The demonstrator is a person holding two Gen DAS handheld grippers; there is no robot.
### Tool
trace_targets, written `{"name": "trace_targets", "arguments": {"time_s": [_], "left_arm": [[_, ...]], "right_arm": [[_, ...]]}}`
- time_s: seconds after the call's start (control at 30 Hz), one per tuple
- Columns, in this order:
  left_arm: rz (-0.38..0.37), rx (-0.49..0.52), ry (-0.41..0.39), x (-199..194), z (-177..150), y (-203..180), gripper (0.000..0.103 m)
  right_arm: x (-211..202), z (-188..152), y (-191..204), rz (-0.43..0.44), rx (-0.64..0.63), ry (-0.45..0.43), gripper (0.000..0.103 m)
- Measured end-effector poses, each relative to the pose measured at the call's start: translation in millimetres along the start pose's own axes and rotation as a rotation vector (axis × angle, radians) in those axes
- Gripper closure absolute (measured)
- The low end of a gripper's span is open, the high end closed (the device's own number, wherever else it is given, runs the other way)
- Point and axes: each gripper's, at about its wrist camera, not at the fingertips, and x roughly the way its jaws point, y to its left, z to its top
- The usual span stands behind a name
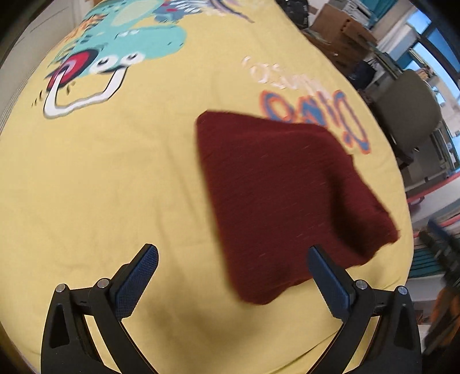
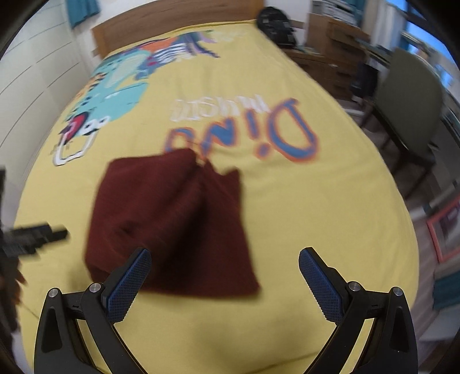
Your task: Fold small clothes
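Observation:
A dark red garment [image 1: 284, 198] lies folded into a compact shape on the yellow bed cover [image 1: 109, 178]. My left gripper [image 1: 233, 259] hangs open above the cover, and its right finger overlaps the garment's near edge in the picture without gripping it. In the right wrist view the same garment [image 2: 172, 224] lies ahead and left of my right gripper [image 2: 224, 261], which is open with nothing between its fingers. The left gripper [image 2: 37, 234] shows as a blurred black shape at the left edge there.
The cover carries a cartoon dinosaur print [image 1: 115, 46] and blue lettering [image 2: 253, 135]. A wooden headboard [image 2: 172, 23] and white wall [image 2: 34, 74] lie beyond. Cardboard boxes [image 1: 342, 31] and a grey chair [image 2: 411, 106] stand beside the bed on the right.

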Motion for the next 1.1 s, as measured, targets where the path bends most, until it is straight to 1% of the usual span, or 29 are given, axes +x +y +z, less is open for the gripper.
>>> {"name": "trace_targets", "arguments": {"time_s": [0.03, 0.1, 0.17, 0.2, 0.23, 0.33, 0.47, 0.5, 0.57, 0.6, 0.67, 0.73, 0.83, 0.9, 1.0, 1.1], "left_arm": [[0.004, -0.004, 0.004, 1, -4, 5, 0.001], [0.008, -0.007, 0.008, 3, -11, 13, 0.001], [0.010, -0.017, 0.008, 4, -16, 19, 0.001], [0.010, -0.022, 0.008, 4, -18, 21, 0.001], [0.007, -0.029, 0.007, 4, -19, 23, 0.001], [-0.002, -0.040, 0.007, 3, -22, 28, 0.001], [-0.011, -0.037, 0.016, 5, -24, 29, 0.001], [-0.012, -0.033, 0.021, 6, -24, 28, 0.001], [-0.011, -0.029, 0.027, 9, -25, 27, 0.001], [-0.011, -0.029, 0.029, 10, -26, 26, 0.001], [-0.008, -0.027, 0.033, 11, -26, 25, 0.001], [-0.002, -0.019, 0.028, 9, -27, 22, 0.001], [0.002, -0.005, 0.026, 10, -26, 16, 0.001], [-0.008, 0.000, 0.026, 10, -26, 11, 0.001], [-0.021, 0.009, 0.016, 10, -27, 3, 0.001], [-0.020, 0.021, 0.022, 13, -27, -6, 0.001]], "right_arm": [[3, 15, 12, 0.023, -0.030, 0.006, 0.001], [11, 33, 28, 0.043, -0.070, 0.022, 0.002], [24, 53, 47, 0.087, -0.110, 0.058, 0.010], [31, 59, 54, 0.107, -0.120, 0.082, 0.021], [45, 65, 64, 0.120, -0.136, 0.129, 0.030], [80, 69, 77, 0.115, -0.155, 0.235, 0.032], [113, 56, 75, 0.133, -0.125, 0.333, 0.032], [117, 51, 73, 0.129, -0.123, 0.350, 0.034], [125, 40, 65, 0.133, -0.103, 0.380, 0.065], [125, 38, 60, 0.137, -0.088, 0.381, 0.074], [119, 34, 47, 0.166, -0.057, 0.358, 0.077], [106, 32, 32, 0.184, -0.037, 0.312, 0.081], [84, 34, 11, 0.185, -0.020, 0.257, 0.081], [72, 35, 0, 0.185, -0.007, 0.232, 0.081], [61, 25, -18, 0.168, -0.003, 0.225, 0.081], [73, 7, -28, 0.129, 0.001, 0.259, 0.082]]}}
